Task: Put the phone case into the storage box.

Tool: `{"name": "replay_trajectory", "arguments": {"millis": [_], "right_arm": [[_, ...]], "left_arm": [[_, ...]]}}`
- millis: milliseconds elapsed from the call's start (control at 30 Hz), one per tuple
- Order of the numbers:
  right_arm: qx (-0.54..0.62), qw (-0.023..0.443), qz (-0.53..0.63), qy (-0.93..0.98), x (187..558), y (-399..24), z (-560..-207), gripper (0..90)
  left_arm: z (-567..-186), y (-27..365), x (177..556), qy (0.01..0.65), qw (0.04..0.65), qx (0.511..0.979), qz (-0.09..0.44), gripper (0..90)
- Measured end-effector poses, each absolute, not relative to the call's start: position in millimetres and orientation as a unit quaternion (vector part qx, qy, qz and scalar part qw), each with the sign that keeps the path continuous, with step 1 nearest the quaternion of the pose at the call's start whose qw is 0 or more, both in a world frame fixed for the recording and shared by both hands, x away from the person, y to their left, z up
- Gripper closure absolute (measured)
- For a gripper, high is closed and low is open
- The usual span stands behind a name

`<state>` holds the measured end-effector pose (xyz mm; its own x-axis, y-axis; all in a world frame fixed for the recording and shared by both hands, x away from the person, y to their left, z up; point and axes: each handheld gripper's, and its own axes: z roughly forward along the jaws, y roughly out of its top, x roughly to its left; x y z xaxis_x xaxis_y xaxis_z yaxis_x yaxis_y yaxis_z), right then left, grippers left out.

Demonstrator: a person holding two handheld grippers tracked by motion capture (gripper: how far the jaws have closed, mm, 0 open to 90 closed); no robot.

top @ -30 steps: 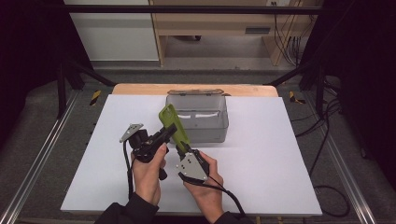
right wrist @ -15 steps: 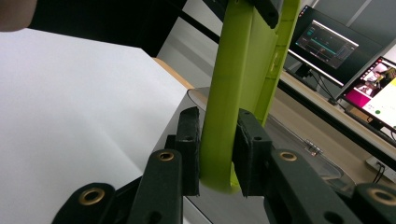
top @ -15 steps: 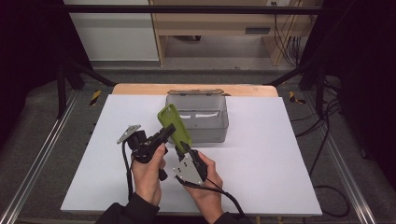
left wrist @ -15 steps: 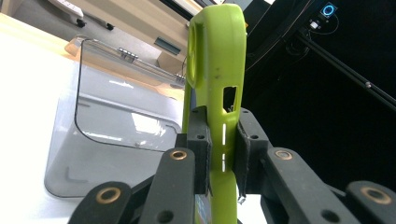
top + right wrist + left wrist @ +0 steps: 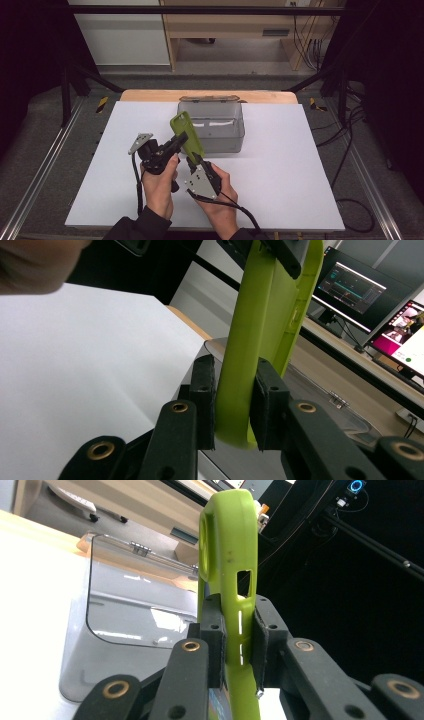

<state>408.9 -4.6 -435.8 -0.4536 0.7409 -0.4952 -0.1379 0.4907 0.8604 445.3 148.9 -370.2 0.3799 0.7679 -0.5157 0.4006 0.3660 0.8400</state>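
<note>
A lime-green phone case (image 5: 186, 134) is held tilted above the white table (image 5: 280, 165), just in front of a clear grey plastic box (image 5: 220, 131). My left gripper (image 5: 180, 142) comes in from the left and is shut on the case's middle. In the left gripper view the pads (image 5: 214, 625) press both sides of the case (image 5: 230, 555). My right gripper (image 5: 194, 161) is shut on the case's lower end from below. In the right gripper view its pads (image 5: 204, 390) clamp the case's bottom edge (image 5: 260, 330).
The box (image 5: 125, 615) stands at the table's far middle, with a hinged lid edge toward the wooden strip behind it. White table surface lies to the left and right of the hands. Monitors (image 5: 350, 287) glow beyond the table.
</note>
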Motion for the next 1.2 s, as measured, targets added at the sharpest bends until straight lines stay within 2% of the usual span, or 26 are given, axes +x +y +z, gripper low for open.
{"name": "replay_trajectory", "arguments": {"millis": [367, 633, 800, 900, 1033, 1200], "right_arm": [[0.223, 0.459, 0.482, 0.712, 405.5, -2.2, -433.0, 73.0], [0.223, 0.457, 0.483, 0.712, 403.8, 0.8, -433.1, 72.2], [0.225, 0.452, 0.491, 0.71, 403.6, 1.2, -433.6, 67.5], [0.228, 0.439, 0.504, 0.708, 404.3, -0.8, -432.4, 61.5], [0.233, 0.433, 0.509, 0.707, 403.7, -2.5, -430.6, 48.5], [0.25, 0.398, 0.512, 0.719, 406.4, -8.1, -429.9, 32.4]], "left_arm": [[-369.4, 148.1, 446.5, 0.525, 0.626, 0.553, 0.166, 77.8], [-370.6, 149.9, 448.2, 0.534, 0.624, 0.549, 0.154, 78.7], [-371.0, 150.9, 449.6, 0.534, 0.629, 0.547, 0.141, 79.7], [-370.8, 153.2, 450.9, 0.533, 0.631, 0.545, 0.142, 79.9], [-370.4, 156.3, 453.0, 0.536, 0.632, 0.541, 0.143, 79.9], [-367.9, 159.5, 454.6, 0.534, 0.624, 0.548, 0.159, 79.9]]}}
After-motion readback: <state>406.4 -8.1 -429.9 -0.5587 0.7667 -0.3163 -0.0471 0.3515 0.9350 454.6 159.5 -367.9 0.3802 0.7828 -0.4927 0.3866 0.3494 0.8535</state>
